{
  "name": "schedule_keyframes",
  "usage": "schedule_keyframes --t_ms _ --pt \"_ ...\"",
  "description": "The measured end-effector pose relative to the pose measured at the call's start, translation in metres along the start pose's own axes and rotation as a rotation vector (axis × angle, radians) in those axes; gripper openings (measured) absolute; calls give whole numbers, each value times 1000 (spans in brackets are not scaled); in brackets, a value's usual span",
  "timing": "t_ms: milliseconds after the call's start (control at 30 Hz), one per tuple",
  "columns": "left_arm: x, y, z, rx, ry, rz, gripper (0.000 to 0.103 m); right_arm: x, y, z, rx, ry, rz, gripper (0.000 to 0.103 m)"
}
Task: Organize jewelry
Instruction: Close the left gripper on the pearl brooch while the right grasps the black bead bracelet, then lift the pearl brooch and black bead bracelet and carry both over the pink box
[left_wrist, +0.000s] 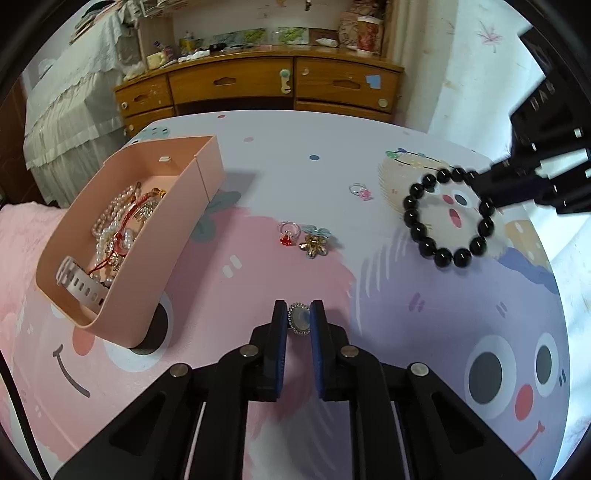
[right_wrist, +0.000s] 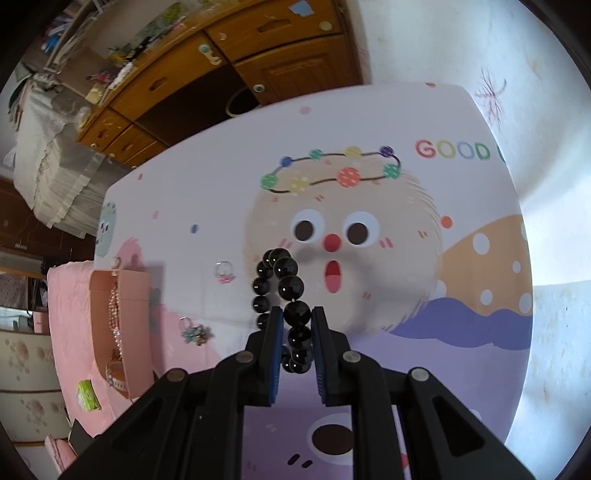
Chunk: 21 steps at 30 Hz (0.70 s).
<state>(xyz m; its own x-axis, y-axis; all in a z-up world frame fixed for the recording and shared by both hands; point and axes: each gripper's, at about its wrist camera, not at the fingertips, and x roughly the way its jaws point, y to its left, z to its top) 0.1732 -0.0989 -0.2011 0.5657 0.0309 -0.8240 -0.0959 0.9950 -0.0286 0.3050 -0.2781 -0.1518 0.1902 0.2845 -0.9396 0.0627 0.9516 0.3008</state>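
Left hand-held gripper (left_wrist: 299, 320) clamped on an oval brooch (left_wrist: 299, 318) low over the worktop (left_wrist: 280, 170); right hand-held gripper (right_wrist: 297, 325) pinching a black bracelet (right_wrist: 291, 291), lifted clear. Pink box (left_wrist: 177, 258) of pearls to the left, beside it two rings (left_wrist: 288, 233) (left_wrist: 360, 191) and a flower clip (left_wrist: 314, 242), nothing between.

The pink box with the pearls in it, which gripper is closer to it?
Left. The left gripper, holding an oval ring, sits just beside the pink box. The right gripper is far across the table, gripping the black bead bracelet.
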Motion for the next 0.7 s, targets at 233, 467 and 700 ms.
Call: schedule_keyframes --t_ms 233,467,700 --pt "-15 14 -7 -21 -13 -32 9 -14 28 -7 -47 -31 43 15" --pt "-36 35 -14 -34 -41 -63 9 -18 61 -17 -90 -41 82 15" --pt "-60 63 -19 -46 -45 -108 9 -19 96 -28 -143 -58 67 15"
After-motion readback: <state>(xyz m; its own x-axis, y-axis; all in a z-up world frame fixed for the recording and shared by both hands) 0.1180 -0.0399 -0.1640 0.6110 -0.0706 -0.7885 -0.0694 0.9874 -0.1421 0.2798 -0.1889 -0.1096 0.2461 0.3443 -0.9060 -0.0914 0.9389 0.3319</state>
